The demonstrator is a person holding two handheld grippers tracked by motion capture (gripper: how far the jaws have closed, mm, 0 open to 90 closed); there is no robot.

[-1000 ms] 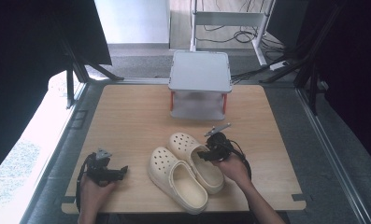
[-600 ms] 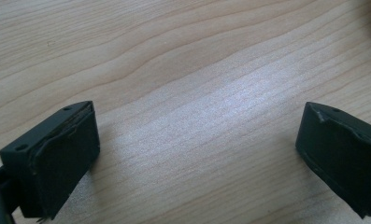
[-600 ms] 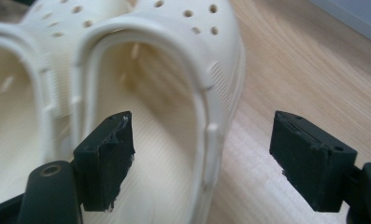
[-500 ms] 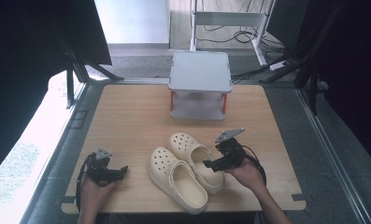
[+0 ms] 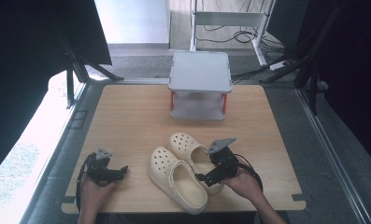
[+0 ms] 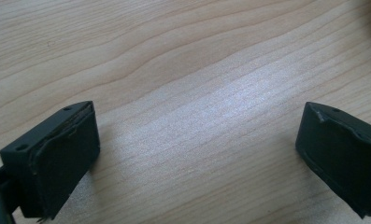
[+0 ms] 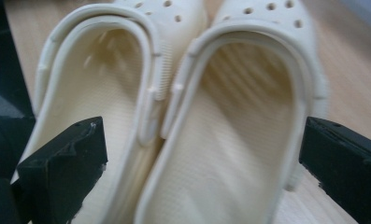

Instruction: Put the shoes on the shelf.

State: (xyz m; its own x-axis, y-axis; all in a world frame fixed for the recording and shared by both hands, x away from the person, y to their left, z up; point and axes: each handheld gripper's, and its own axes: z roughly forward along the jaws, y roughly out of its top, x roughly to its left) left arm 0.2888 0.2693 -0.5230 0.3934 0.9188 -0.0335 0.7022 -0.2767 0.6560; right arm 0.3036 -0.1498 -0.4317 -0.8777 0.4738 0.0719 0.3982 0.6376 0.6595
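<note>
Two cream clogs lie side by side near the front edge of the bench point(image 5: 127, 112), a little right of its middle, toes pointing toward the far left: the left clog point(image 5: 177, 179) sits closer to you, the right clog point(image 5: 192, 151) touches it along the inner side. Your right gripper point(image 5: 203, 177) hangs over their heel ends with its jaws spread wide, and it covers the heel of the right clog in the high view, so you cannot tell there whether a jaw touches the rim. In the right gripper view the heels themselves are cut off by the lower frame; you see the left clog point(image 7: 99, 112) and the right clog point(image 7: 239, 140) between the jaws, blurred at close range, with nothing clamped.

Your left gripper point(image 5: 120, 170) rests near the front left corner of the bench, well apart from the shoes, jaws wide and empty (the left gripper view shows bare wood between them).

A grey two-tier stand point(image 5: 199, 72) with red posts sits at the middle of the far edge, well clear of the clogs. Its lower shelf is in shadow and hard to make out. Nothing lies between the stand and the shoes.
</note>
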